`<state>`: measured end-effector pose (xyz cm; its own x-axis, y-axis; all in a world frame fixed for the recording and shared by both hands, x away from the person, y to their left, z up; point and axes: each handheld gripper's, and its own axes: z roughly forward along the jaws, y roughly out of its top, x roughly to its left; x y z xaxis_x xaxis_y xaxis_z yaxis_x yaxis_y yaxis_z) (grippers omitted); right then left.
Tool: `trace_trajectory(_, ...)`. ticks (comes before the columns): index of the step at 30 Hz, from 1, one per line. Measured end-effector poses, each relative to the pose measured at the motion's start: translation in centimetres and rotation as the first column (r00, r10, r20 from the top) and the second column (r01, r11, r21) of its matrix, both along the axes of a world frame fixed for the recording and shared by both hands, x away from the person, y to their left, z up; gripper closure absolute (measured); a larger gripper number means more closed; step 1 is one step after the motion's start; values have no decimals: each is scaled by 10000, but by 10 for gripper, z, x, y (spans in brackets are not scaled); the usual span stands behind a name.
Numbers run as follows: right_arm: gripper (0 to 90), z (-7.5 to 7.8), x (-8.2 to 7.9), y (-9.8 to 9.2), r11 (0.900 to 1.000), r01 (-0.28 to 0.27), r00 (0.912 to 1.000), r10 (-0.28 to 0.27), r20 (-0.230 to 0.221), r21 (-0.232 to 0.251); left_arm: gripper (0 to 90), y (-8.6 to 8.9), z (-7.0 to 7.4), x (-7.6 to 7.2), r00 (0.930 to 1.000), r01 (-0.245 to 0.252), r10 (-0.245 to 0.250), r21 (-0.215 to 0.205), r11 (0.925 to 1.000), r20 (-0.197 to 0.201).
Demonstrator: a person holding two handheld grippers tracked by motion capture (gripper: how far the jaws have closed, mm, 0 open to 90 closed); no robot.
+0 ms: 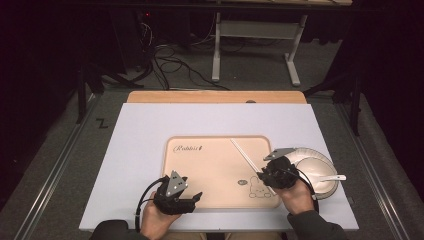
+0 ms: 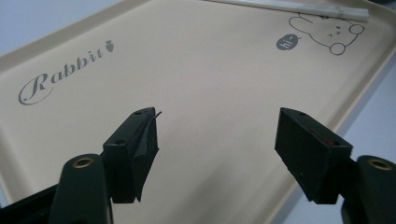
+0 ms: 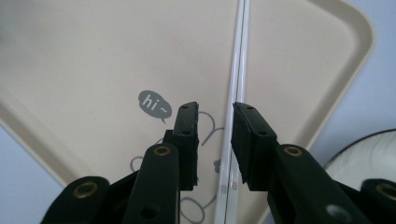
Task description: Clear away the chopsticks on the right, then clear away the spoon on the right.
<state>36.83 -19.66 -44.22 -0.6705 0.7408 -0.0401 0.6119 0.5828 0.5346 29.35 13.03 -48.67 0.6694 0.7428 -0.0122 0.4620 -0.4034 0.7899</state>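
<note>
Two claws work over one beige tray (image 1: 210, 172) that lies on a white desk (image 1: 135, 130). The left claw (image 2: 217, 149) hovers over the near left part of the tray with its jaws wide apart and nothing between them; bare tray surface shows in the gap. Ahead of it and to its left is the printed word "Rabbit" (image 2: 65, 72), and far ahead to its right are the printed rabbit drawing (image 2: 327, 30) and a small grey "hi" speech bubble (image 2: 286, 42).

The right claw (image 3: 215, 140) sits above the tray's right side, jaws parted a little and pressing on nothing. One pair of white chopsticks (image 3: 238, 93), two sticks lying side by side and touching along their length, rests flat on the tray and runs straight ahead from between the jaws toward the tray's far edge. The sticks pass through the gap closer to the right-hand jaw, apart from the pads as far as can be told. The same "hi" bubble lies just left of the left-hand jaw.

In the high view, one white bowl (image 1: 315, 167) stands on the desk just to the right of the right claw, off the tray, with one white spoon (image 1: 332, 178) resting in it, its handle pointing away from the claw.
</note>
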Motion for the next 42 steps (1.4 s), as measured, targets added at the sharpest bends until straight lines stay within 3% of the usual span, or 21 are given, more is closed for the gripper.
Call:
trace_trajectory(10,657,22,-14,-20,9999,5,9995,-9,303,131,303,1,0,0,10000,-10,10,-21,10000,-24)
trace_trajectory(19,614,28,-17,-46,9986,409,9983,-422,402,334,303,1,0,0,10000,8,-8,-33,10000,-40)
trace_trajectory(24,616,29,-18,-55,9998,172,9990,-166,424,-142,303,0,0,1,9999,55,-55,28,10000,-90)
trace_trajectory(28,615,29,-21,-67,9997,91,9980,-76,622,-239,304,-1,0,0,10000,-25,25,102,9999,-16)
trace_trajectory(29,616,29,-22,-71,9999,99,9981,-95,601,-61,303,-1,0,0,10000,-53,53,83,10000,-11)
trace_trajectory(36,616,32,-18,-98,9968,743,9950,-722,684,-278,303,0,-1,1,9999,-120,121,74,9999,-57)
trace_trajectory(42,612,36,-14,-111,9936,924,9922,-864,897,-651,307,-1,0,0,9997,-202,200,143,9997,120)
